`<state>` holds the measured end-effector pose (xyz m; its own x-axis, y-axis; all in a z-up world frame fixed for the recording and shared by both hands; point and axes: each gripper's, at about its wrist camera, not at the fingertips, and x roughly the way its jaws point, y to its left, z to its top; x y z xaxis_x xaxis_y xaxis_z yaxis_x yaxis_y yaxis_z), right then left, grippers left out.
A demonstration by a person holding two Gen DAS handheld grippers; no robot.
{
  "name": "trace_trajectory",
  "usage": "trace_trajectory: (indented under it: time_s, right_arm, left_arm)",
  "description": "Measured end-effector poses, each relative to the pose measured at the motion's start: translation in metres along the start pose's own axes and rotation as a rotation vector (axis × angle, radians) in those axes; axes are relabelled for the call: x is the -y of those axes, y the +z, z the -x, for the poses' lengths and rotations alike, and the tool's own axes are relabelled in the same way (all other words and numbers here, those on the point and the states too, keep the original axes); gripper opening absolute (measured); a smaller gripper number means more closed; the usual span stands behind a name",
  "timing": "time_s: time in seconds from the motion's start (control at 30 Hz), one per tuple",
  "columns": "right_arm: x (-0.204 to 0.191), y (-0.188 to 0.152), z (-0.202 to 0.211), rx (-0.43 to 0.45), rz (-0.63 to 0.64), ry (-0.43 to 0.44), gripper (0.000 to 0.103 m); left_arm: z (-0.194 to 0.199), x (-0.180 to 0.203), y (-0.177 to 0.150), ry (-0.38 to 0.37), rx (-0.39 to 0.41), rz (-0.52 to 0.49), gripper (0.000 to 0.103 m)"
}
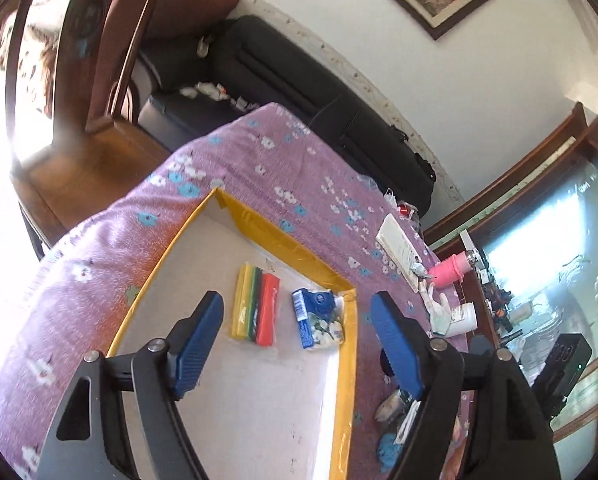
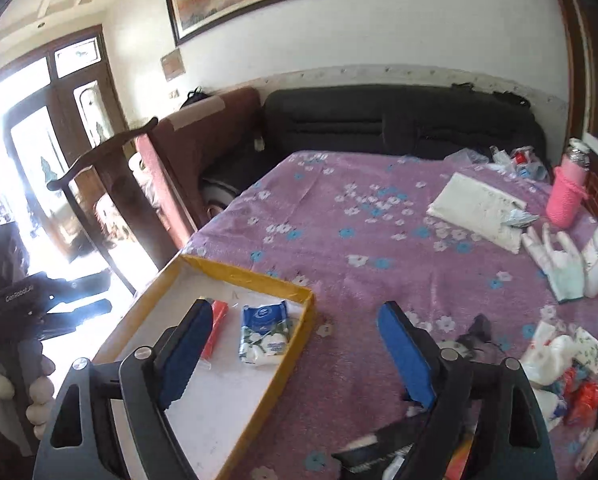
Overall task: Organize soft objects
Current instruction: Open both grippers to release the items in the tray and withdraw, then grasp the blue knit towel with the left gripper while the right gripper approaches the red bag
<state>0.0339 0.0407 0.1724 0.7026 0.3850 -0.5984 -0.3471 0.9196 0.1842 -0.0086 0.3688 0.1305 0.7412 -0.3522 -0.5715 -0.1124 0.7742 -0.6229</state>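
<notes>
- Left gripper [image 1: 297, 316] — jaws apart and empty, hovering over the yellow-walled tray [image 1: 287, 236]. With nothing held, the sensible step is to turn toward the loose soft things on the cloth and pick one that lies free.
- Inside the tray, the multicoloured folded pack [image 1: 256, 308] and the blue tissue pack [image 1: 318, 318] lie side by side near the far wall, close but apart. The near floor is bare, so I judge the next item should go there, lowered flat rather than dropped on the packs.
- Right gripper [image 2: 295, 340] — also spread wide and empty, straddling the tray's right wall, one finger over the tray and one over the purple floral cloth [image 2: 359, 248].
- The heap of crumpled bags [image 2: 563, 364] at the right edge looks tangled; a pinch there may drag several pieces.
- The white glove [image 2: 559, 264] lies apart and flat — likely the easier grab.
- The pink bottle [image 2: 567, 196] stands upright just behind the glove; a careless reach could tip it.
</notes>
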Motion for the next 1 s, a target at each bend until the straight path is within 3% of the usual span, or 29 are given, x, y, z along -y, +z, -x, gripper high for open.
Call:
trace_trajectory:
  time_s: [0.2,0.3,0.4,0.53,0.67,0.8,1.0]
  right_arm:
    - [0.046,-0.043,0.081,0.191,0.018,-0.181,0.103]
    - [0.072,-0.068,0.095,0.155,0.049,-0.248,0.103]
    - [0.105,-0.090,0.100,0.088,0.018,-0.315,0.103]
    - [0.161,-0.120,0.117,0.041,-0.123,-0.306,0.103]
    - [0.196,-0.143,0.129,0.013,-0.240,-0.277,0.103]
    - [0.219,-0.159,0.137,0.000,-0.333,-0.244,0.103]
    - [0.227,-0.165,0.142,-0.003,-0.337,-0.239,0.103]
  left_arm:
    - [0.036,0.059,-0.039,0.101,0.081,-0.200,0.084]
    - [0.039,0.090,-0.064,0.154,0.103,-0.312,0.086]
    - [0.034,0.118,-0.092,0.144,0.076,-0.393,0.087]
    - [0.013,0.152,-0.131,0.114,0.015,-0.473,0.089]
    - [-0.031,0.179,-0.171,0.098,-0.102,-0.532,0.090]
    - [-0.071,0.192,-0.211,0.135,-0.186,-0.581,0.090]
    - [-0.108,0.203,-0.256,0.212,-0.240,-0.713,0.090]
